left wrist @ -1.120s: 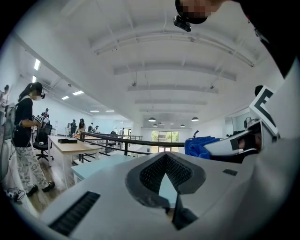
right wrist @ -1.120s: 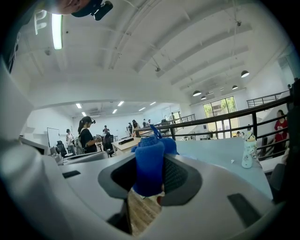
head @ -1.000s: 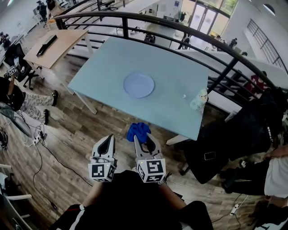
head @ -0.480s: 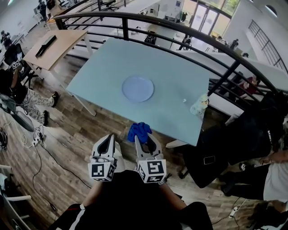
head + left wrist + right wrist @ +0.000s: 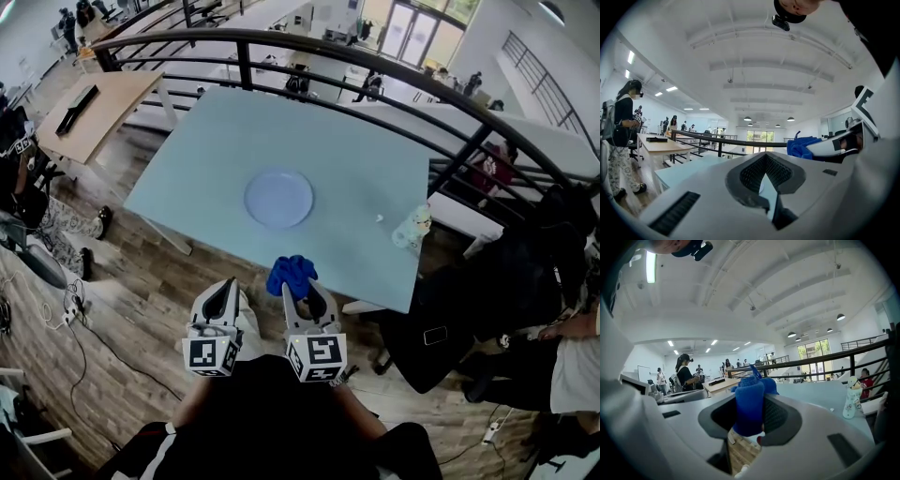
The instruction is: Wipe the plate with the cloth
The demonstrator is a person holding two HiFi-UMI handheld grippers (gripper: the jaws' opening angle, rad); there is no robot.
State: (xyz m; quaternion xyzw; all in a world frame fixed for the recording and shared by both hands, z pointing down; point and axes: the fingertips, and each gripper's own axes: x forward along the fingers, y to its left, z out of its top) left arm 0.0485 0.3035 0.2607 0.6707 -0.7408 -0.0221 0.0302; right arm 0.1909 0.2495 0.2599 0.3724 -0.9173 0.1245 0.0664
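Bright, even white light comes from ceiling lamps (image 5: 650,266) and the far windows (image 5: 412,28), leaving only faint shadows. Every view bulges at its edges, both gripper views have black corners, and the cloth (image 5: 749,404) nearest the right lens is soft.

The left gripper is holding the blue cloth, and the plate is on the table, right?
Not quite. The right gripper holds the blue cloth, as the right gripper view shows; the left gripper is shut and empty. The plate is on the table.
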